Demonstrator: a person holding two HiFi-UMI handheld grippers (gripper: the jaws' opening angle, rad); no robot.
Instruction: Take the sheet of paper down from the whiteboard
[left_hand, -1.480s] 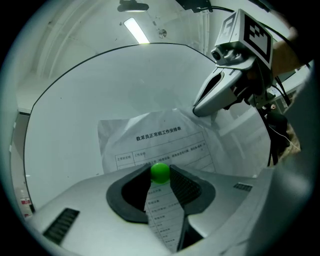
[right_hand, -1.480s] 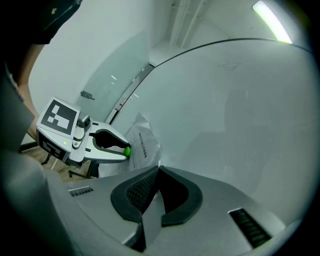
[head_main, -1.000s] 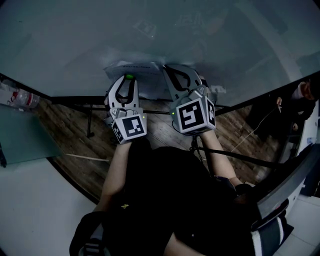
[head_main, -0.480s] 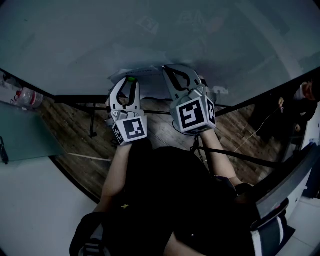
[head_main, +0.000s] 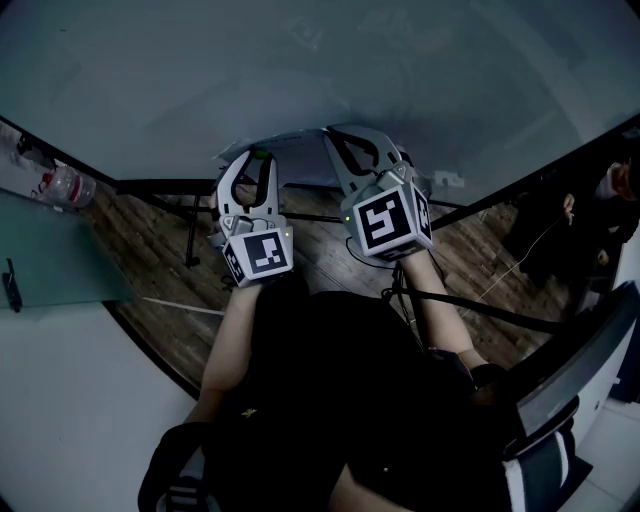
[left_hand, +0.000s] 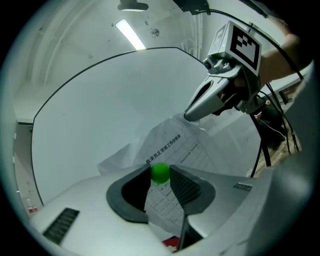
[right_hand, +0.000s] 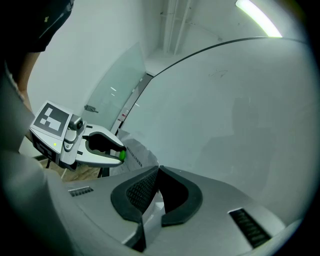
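The printed sheet of paper (head_main: 295, 145) hangs crumpled in front of the whiteboard (head_main: 300, 70), between my two grippers. My left gripper (head_main: 257, 158) is shut on a small green magnet (left_hand: 160, 173), and the paper (left_hand: 175, 145) runs down through the gap below it. My right gripper (head_main: 338, 137) is shut on the sheet's upper right corner (left_hand: 187, 116). In the right gripper view the paper's edge (right_hand: 150, 212) is pinched between the closed pads, and the left gripper (right_hand: 122, 154) shows at the left with the magnet at its tips.
A plastic bottle (head_main: 62, 186) lies at the left by a teal panel (head_main: 50, 270). Dark stand legs and cables cross the wooden floor (head_main: 170, 300) under the board. A person (head_main: 600, 190) stands at the far right. My own body fills the lower part of the head view.
Both grippers have drawn back a little from the board, taking the paper and magnet along. Less of the sheet shows flat against the board than a second ago.
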